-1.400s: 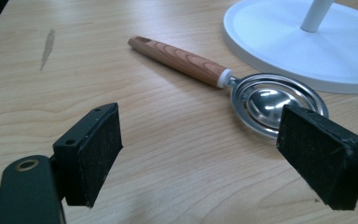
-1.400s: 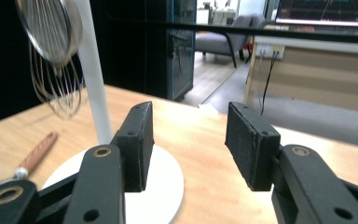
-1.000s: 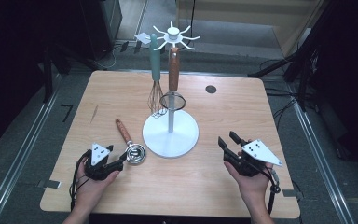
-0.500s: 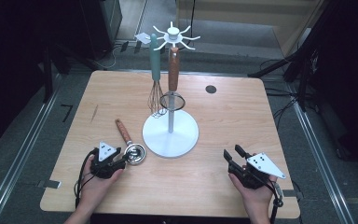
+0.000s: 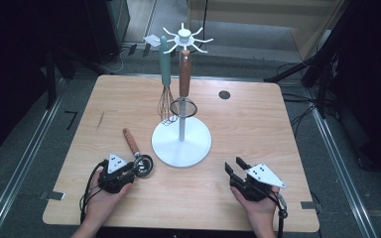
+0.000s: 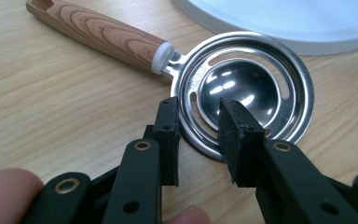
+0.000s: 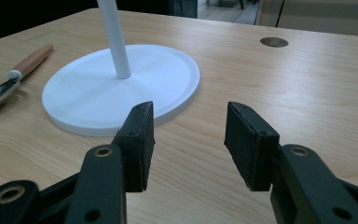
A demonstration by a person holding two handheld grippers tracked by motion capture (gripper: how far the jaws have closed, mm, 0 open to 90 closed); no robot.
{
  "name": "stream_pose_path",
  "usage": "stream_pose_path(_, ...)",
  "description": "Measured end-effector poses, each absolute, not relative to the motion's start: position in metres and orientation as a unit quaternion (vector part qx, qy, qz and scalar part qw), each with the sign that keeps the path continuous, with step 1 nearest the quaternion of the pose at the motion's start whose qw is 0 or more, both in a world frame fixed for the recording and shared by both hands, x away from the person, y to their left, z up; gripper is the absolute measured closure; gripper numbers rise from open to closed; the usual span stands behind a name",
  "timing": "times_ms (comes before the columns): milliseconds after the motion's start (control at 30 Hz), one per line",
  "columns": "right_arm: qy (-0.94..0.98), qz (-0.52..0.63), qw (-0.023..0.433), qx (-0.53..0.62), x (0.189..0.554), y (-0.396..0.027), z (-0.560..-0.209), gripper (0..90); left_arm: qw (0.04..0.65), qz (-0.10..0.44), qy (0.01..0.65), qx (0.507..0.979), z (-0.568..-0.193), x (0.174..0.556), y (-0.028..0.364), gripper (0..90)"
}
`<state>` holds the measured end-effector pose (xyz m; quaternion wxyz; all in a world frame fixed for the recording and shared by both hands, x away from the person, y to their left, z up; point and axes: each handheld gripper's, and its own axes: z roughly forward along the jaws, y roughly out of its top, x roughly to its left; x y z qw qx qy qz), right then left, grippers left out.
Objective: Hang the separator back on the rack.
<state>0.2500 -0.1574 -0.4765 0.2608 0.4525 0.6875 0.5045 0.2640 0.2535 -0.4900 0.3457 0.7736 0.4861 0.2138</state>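
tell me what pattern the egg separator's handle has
Brown wood grain on the handle, white collar at the bowl; clearest in the left gripper view.

From my left gripper view the white stand base point(image 6: 279, 23) is cut off by the top edge. In my right gripper view the stand's pole point(image 7: 114, 37) runs out of the top, and the metal egg separator point(image 7: 0, 93) is clipped at the left edge. I can't tell whether the left gripper point(image 6: 198, 135) pads actually press the separator's rim.
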Motion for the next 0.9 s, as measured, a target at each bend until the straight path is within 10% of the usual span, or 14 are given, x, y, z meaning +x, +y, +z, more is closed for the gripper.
stream_pose_path(667,0.678,0.547,0.221,0.438,0.240,-0.122,-0.473,58.6,0.370,0.163,0.463,0.789,-0.491,0.227,0.223,66.6)
stream_pose_path(900,0.706,0.545,0.160,0.422,0.236,-0.089,-0.478,78.3,0.376,0.153,0.463,0.788,-0.491,0.222,0.213,66.3)
